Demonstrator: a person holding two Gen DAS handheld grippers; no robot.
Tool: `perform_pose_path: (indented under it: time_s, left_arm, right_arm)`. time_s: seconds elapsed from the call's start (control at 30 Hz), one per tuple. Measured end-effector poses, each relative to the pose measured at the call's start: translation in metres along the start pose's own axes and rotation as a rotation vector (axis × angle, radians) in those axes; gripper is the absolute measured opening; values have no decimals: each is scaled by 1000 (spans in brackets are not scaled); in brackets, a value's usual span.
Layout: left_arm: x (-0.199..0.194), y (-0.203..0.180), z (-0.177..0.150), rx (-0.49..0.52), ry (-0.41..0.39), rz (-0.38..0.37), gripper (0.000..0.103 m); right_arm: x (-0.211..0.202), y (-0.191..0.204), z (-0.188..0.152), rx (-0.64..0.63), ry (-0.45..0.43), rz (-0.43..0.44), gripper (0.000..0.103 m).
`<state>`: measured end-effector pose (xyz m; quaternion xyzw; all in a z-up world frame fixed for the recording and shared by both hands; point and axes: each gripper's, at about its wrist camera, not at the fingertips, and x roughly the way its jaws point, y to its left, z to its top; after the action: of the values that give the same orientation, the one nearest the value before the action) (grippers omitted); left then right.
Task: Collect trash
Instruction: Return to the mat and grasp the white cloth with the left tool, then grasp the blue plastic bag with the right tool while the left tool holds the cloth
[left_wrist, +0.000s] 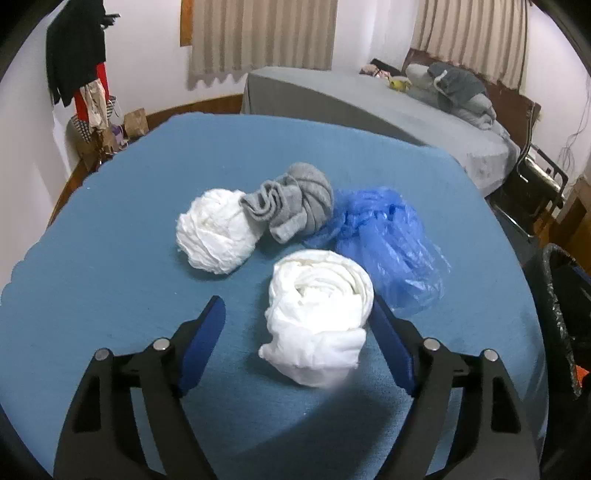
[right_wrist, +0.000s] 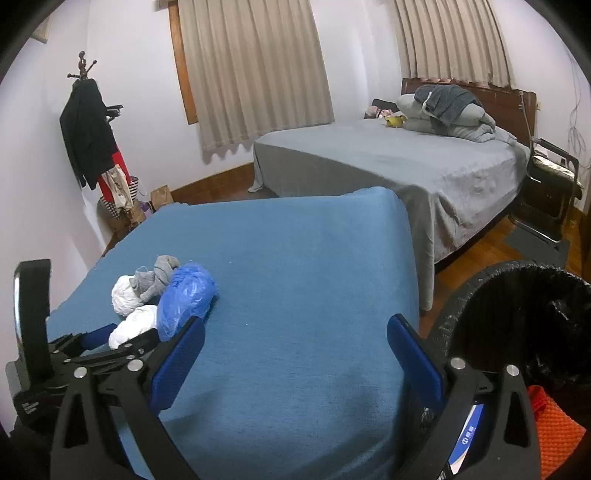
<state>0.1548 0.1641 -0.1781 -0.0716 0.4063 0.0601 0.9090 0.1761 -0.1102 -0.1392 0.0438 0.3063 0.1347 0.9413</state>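
Observation:
On the blue-covered table (left_wrist: 110, 266) lie a near white paper wad (left_wrist: 317, 317), a second white wad (left_wrist: 216, 230), a balled grey sock (left_wrist: 295, 206) and a crumpled blue plastic bag (left_wrist: 384, 240). My left gripper (left_wrist: 295, 310) is open and straddles the near wad; its right pad lies against the wad's side and its left pad stands apart. The right wrist view shows that same left gripper (right_wrist: 133, 332) around the wad (right_wrist: 135, 323), beside the blue bag (right_wrist: 186, 295). My right gripper (right_wrist: 295, 323) hangs open over bare cloth with nothing between its fingers.
A black-lined trash bin (right_wrist: 517, 314) stands off the table's right edge, also visible as the bin (left_wrist: 561, 314) in the left wrist view. Behind are a grey bed (right_wrist: 406, 166), a folding chair (right_wrist: 550, 192) and a coat rack (right_wrist: 88, 136). An orange mesh item (right_wrist: 557, 432) lies by the bin.

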Motion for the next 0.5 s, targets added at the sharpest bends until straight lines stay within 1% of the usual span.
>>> perform_pose_path:
  time_s: [0.03,0.13,0.27,0.3,0.37,0.5]
  left_arm:
    - [2,0,0,2,9,1,74]
    - [4,0,-1,14,24,-6,65]
    - [2,-5,-3,41,19,-19,36]
    - [2,-5,-3,38,17,-24,33]
    - [-2,-3,-4,16,10,-47,30]
    - [-13,5,-3,-15,-32,-51,29]
  right_arm:
    - [0,0,0,0,0,-1,97]
    - [1,0,-1,5,5,2,97]
    - [2,0,-2,3,14,4,97]
    - [2,1,-2,1,15,4,97]
    - [1,2,-3,-2,15,6,97]
    - [1,5,-2,-7,16,9,97]
